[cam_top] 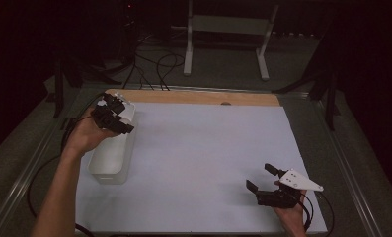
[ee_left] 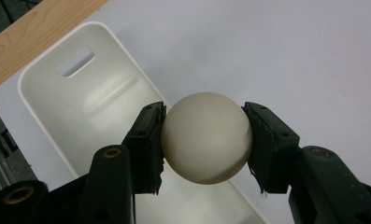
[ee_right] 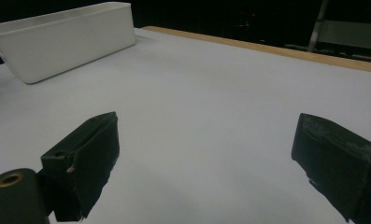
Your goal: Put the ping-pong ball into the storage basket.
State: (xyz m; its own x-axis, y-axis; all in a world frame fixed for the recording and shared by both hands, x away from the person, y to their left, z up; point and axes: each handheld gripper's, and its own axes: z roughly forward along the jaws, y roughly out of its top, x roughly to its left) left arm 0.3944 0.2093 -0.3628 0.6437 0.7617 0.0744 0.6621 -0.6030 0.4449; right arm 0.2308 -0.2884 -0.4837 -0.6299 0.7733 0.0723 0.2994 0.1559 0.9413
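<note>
Wide table (cam_top: 203, 163) under a pale grey-white sheet, a strip of bare wood along its far edge, and nearly all of that surface lies open. Against the left edge, towards the far-left corner, sits the long white plastic bin (cam_top: 115, 158), its length running along that edge, and there is the action: the left gripper (cam_top: 115, 114) hangs over the bin's far end, jaws clamped from both sides on a smooth cream ball (ee_left: 206, 137). In the left gripper view the ball sits squarely between the black pads (ee_left: 150, 144), held at about its widest line, with the bin's bare floor beneath and its handle slot in the end wall. The job looks like a drop into the bin, and I'd say it is almost there. To do it well: bring the ball low inside the walls before parting the jaws, because a round thing let go from height will bounce or roll; keep it centred over the floor and off the rim nearest the sheet. Plenty of room lengthwise, little across. Over by the near-right corner the right gripper (cam_top: 260, 177) rests close to the sheet, jaws spread wide, nothing between them, well apart from bin and ball, so nothing crowds the left hand's path.
</note>
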